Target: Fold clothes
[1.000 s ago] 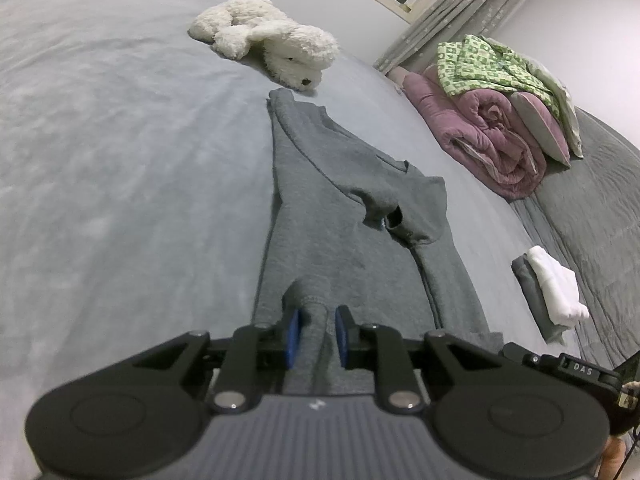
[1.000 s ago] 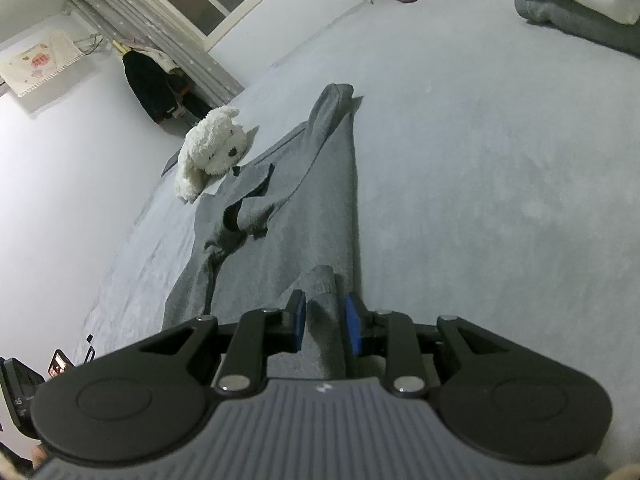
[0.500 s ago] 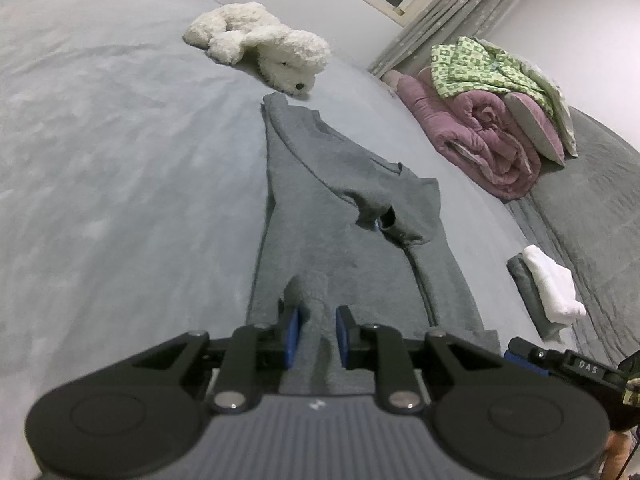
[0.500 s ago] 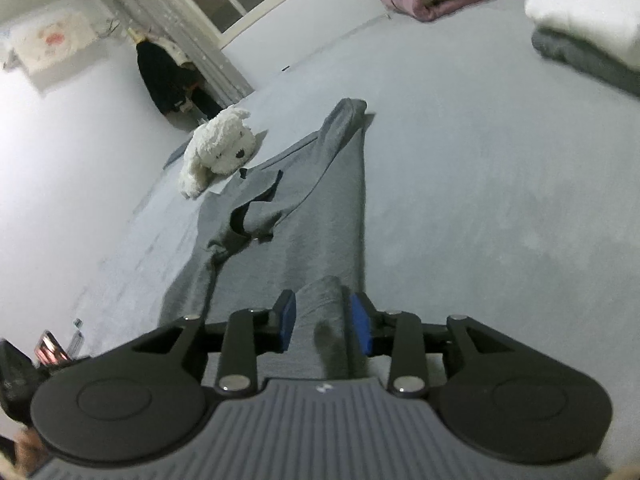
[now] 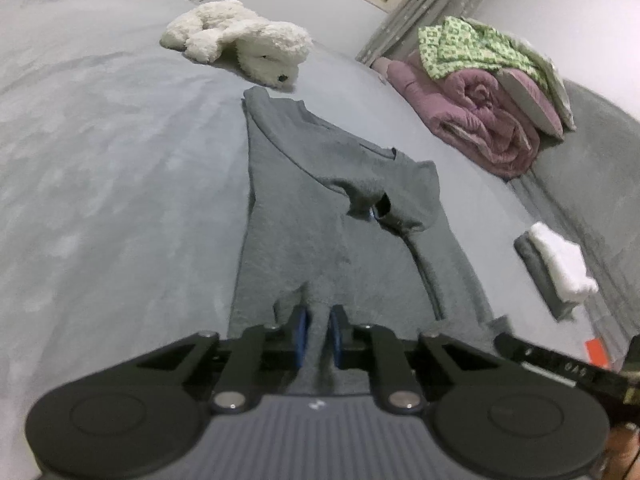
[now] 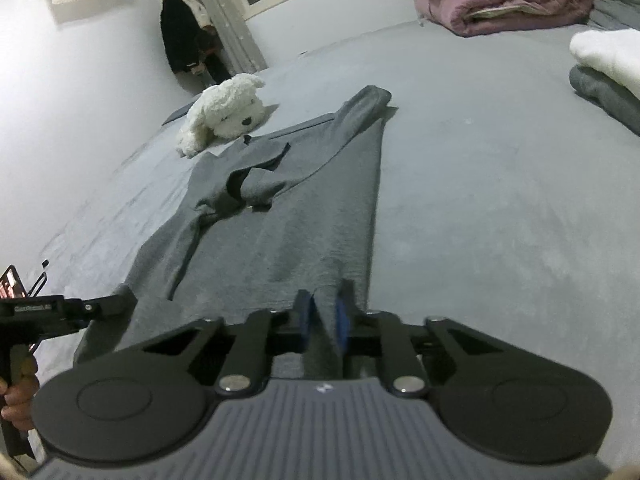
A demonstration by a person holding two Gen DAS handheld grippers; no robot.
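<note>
A grey long-sleeved top (image 5: 304, 216) is lying flat and lengthwise on the grey bed (image 5: 100, 168), its sleeves already crossed over the chest and its hem toward the viewer. The left gripper (image 5: 319, 334) is closing its jaws on a pinched ridge of hem fabric at the garment's left corner, the blue pads pressing the cloth from both sides; the right gripper (image 6: 323, 326) is likewise closing narrow on a tuck of hem at the right corner. The step in hand appears to be the lengthwise fold, carrying the hem up toward the collar. To do it well, both corners are probably best lifted together and level, kept apart at the garment's own width so the hem stays taut and straight, then laid down squarely on the shoulders without dragging the crossed sleeves out of place. Each pinch should be catching both layers of cloth, otherwise the underside may lag and wrinkle. Beyond the collar a white plush dog (image 5: 244, 46) is lying just beside the far end of the top, near enough to be brushed by an overshooting fold. To the right, well apart, folded grey and white garments (image 5: 556, 270) are stacked, and a rolled mauve quilt (image 5: 476, 128) with a green patterned cloth (image 5: 472, 48) is sitting farther back.
</note>
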